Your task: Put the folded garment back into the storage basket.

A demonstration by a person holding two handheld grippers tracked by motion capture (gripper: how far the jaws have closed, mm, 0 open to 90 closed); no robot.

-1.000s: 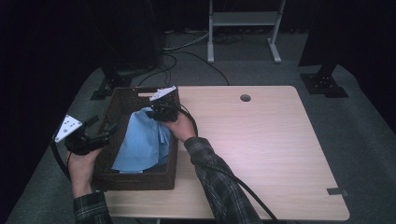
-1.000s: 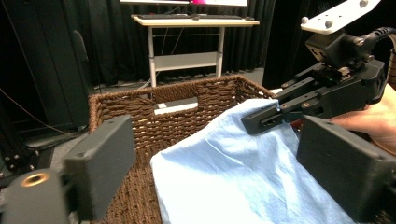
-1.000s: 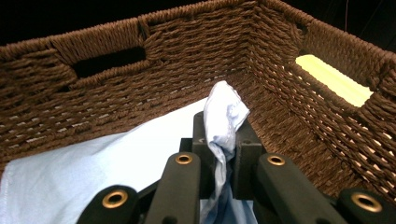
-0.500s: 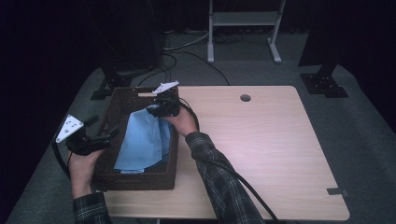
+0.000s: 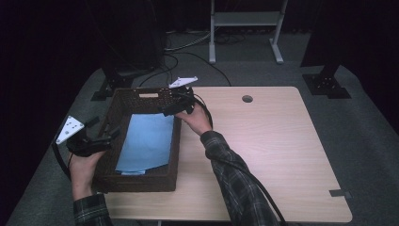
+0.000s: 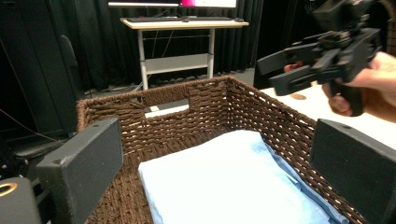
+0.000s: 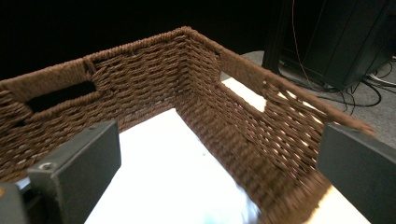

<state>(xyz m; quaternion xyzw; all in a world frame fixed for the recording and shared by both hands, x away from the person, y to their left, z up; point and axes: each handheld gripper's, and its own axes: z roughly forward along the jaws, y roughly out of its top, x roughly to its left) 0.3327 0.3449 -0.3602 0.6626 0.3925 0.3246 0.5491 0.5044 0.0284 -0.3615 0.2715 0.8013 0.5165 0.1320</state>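
In the basket (image 5: 141, 176): blue cloth (image 5: 146, 147) lies flat | right claw (image 5: 175, 107) just opened, empty | left claw (image 5: 110, 134) wide

Basket (image 5: 141, 101): dark brown woven fibre, rough, matt. Folded cloth (image 5: 146, 146) inside: pale blue, soft, matt, smooth-laid. Table (image 5: 273, 155): light wood-grain top, smooth, faint sheen. Left gripper (image 5: 106, 140) and right gripper (image 5: 171, 110): matt black plastic jaws. Sleeve (image 5: 235, 179): plaid cloth.
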